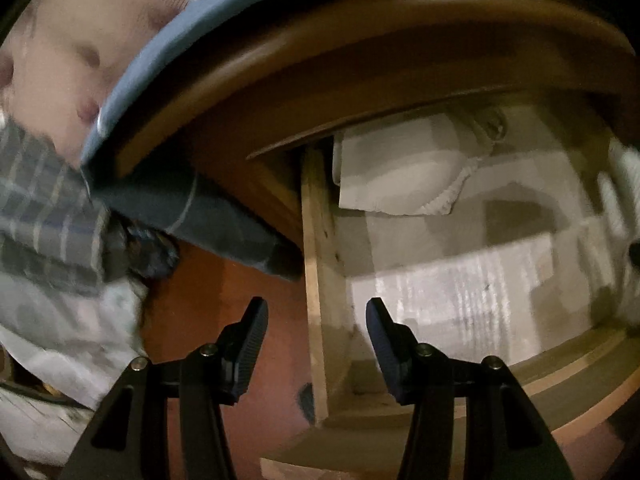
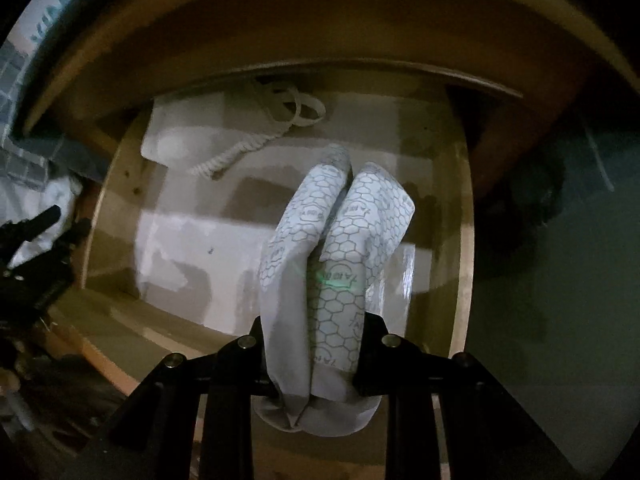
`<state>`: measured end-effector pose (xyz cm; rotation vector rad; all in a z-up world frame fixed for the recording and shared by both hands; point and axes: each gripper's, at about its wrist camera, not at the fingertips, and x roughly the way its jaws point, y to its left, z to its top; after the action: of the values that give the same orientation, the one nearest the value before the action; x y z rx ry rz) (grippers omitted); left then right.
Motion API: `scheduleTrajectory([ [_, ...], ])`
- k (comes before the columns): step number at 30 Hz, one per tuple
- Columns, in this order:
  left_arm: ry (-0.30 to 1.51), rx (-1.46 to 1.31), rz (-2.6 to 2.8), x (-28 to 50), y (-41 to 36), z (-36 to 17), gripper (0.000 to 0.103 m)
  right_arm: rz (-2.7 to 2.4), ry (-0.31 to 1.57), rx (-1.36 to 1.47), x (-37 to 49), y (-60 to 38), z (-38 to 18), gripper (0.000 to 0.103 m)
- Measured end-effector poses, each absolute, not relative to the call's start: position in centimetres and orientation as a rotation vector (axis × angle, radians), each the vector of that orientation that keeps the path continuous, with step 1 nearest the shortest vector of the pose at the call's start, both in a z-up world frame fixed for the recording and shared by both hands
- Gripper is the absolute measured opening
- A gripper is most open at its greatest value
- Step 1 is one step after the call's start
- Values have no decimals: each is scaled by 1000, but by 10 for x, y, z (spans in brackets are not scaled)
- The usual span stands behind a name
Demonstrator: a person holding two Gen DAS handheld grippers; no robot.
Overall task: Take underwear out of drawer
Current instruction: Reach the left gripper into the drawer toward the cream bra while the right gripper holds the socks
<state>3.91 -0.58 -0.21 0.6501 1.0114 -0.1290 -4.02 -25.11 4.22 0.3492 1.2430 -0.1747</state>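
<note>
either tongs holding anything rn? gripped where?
Right tongs clamp the bunched middle of white hexagon-print fabric underwear. Left tongs open, holding nothing.

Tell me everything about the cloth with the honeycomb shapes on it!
The underwear is soft, pale grey-white cloth printed with thin grey hexagons and small logos. It is bunched into two long folds side by side. The right gripper is shut on its lower part, and the rest sticks out over the open wooden drawer. It seems to hang clear of the white lining.

Both wrist views look steeply down, close, sharing the open drawer (image 1: 324, 264) (image 2: 100, 216).
</note>
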Motion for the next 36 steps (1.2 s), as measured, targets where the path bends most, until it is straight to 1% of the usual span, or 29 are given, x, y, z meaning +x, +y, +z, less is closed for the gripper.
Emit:
scheduleTrajectory([
  [4,917,850,-111,29,-21,-11,52,-181,1223,416,-43,-256,31,23],
  [6,853,1002,-97,24,-28,-21,53,-180,1211,452,-44,-259,26,23],
  [12,707,1253,-201,29,-36,-32,53,-176,1198,466,-45,-259,24,23],
  [14,663,1299,-255,30,-36,-35,53,-175,1199,465,-43,-258,23,23],
  [17,653,1337,-360,32,-39,-40,55,-175,1200,467,-42,-256,21,23],
  [24,457,1559,-408,35,-51,-71,55,-174,1208,467,-41,-253,20,23],
  [25,443,1575,-408,38,-53,-76,55,-173,1209,465,-41,-253,20,23],
  [30,498,1525,-471,55,-59,-81,55,-165,1204,448,-40,-250,22,23],
  [36,457,1524,-484,67,-67,-85,54,-148,1220,446,-39,-248,18,23],
])
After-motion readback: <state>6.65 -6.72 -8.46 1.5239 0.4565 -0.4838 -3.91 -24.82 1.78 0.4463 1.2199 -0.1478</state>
